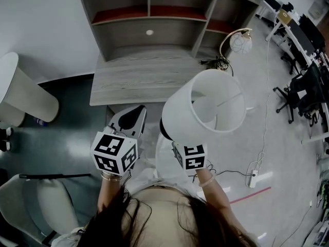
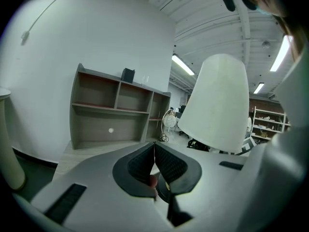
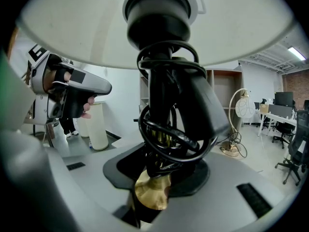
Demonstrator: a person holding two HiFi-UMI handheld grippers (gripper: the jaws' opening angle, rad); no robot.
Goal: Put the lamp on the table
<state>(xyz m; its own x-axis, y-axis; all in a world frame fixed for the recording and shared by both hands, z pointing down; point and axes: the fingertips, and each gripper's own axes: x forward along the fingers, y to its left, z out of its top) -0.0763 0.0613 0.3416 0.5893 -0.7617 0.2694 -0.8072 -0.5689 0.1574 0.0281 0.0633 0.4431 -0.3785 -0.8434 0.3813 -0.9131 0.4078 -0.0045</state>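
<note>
The worktop [image 1: 133, 81] lies ahead of you, its grey wood bare, with the shelves [image 1: 149, 14] standing along its far edge. The lamp [image 1: 211, 104] is not on it yet. You hold it in the air before the near edge, close to the near right corner. It leans so that the open top of the white shade [image 2: 217, 105] faces up toward you.

Your right claw [image 3: 161, 170] is clenched on the lamp low on its black stem [image 3: 164, 91], where the cable [image 3: 166, 134] is wound in loops just above a brass part [image 3: 152, 190]. Your left claw [image 2: 154, 151] is beside it on the left. Its jaws are pressed together with nothing between them, and it does not touch the lamp.

So the step in hand is, I judge, the carrying of the lamp to the worktop. The next move asks you to bring it over the near edge to a bare place. Then turn the stem upright and lower it until the foot rests flat, before you release. I cannot see the foot itself, so lower slowly.
</note>
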